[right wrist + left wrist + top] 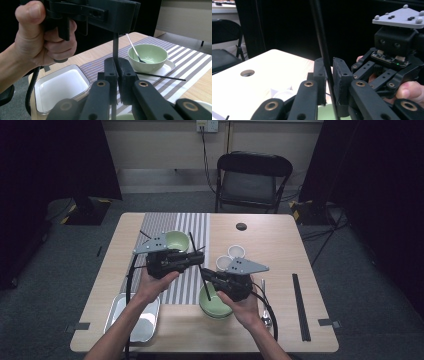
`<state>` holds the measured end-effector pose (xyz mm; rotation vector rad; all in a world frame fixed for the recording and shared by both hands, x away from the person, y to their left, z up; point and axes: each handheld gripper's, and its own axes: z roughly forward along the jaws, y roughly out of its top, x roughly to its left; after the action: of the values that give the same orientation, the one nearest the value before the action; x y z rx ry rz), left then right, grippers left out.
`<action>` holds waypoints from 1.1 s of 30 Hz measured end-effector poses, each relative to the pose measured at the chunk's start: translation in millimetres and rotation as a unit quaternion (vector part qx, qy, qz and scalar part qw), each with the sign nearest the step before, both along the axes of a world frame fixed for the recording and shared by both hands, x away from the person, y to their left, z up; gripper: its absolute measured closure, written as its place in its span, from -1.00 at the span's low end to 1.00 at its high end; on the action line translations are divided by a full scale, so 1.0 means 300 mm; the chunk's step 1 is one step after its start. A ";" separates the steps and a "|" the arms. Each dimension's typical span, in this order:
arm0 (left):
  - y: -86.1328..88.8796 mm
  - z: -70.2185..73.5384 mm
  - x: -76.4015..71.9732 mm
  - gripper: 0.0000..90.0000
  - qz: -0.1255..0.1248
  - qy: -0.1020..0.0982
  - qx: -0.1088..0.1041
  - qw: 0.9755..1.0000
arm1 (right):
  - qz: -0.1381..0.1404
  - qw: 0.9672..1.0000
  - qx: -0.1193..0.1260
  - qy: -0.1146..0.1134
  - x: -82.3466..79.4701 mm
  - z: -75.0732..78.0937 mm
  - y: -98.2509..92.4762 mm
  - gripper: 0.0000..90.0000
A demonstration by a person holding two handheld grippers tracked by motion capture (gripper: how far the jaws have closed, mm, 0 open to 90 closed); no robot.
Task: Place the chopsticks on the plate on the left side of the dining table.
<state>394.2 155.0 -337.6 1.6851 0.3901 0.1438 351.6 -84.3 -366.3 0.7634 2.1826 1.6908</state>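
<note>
Black, thin chopstick [198, 262] stands roughly upright over the middle of the worktop [270, 245], held between both tools at once. Left tongs [196, 256] pinch it: in the left gripper view the stick [322, 45] runs up between the two pads, which press on it from either side. No earlier frame to compare, so only the present grip is noted. Right tongs [206, 276] are pressed together on the lower part of the same chopstick; in the right gripper view the stick [115, 45] rises out of the closed pads toward the left tongs [117, 17] above, which a hand [42, 42] holds. Right tongs sit just over a stack of green bowls [214, 306] near the front edge. Second green bowl [177, 240] with a spoon [134, 48] in it rests on a white plate [162, 70] on the striped mat [192, 227]. A second thin black stick [160, 75] lies across that plate's near edge. White tray [133, 317] sits at the front left corner. Two small white cups [230, 256] stand just beyond the right tongs. Long black bar [301, 306] lies at the right edge, well apart. Folding chair [252, 180] behind the worktop.
</note>
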 end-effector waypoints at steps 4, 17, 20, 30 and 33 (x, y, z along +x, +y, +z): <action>-0.009 0.011 -0.012 0.91 -0.011 -0.002 -0.001 1.000 | 0.004 1.000 0.005 -0.002 -0.001 0.002 0.003 0.92; 0.024 0.041 -0.023 0.91 -0.013 -0.015 -0.012 1.000 | 0.028 0.999 -0.018 0.013 0.020 -0.067 0.035 0.72; 0.030 0.043 -0.022 0.91 -0.012 -0.015 -0.015 1.000 | 0.034 0.999 -0.028 0.024 0.028 -0.097 0.052 0.76; 0.046 0.021 -0.005 0.89 -0.018 -0.013 -0.014 1.000 | 0.041 0.998 -0.035 0.025 0.022 -0.096 0.061 0.91; 0.033 0.012 -0.005 0.89 -0.025 -0.011 -0.006 1.000 | 0.039 0.998 -0.031 0.025 0.022 -0.090 0.059 0.92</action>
<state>392.8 165.0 -334.0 1.6784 0.3314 0.1236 358.3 -66.6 -393.3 0.7198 2.3150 1.6482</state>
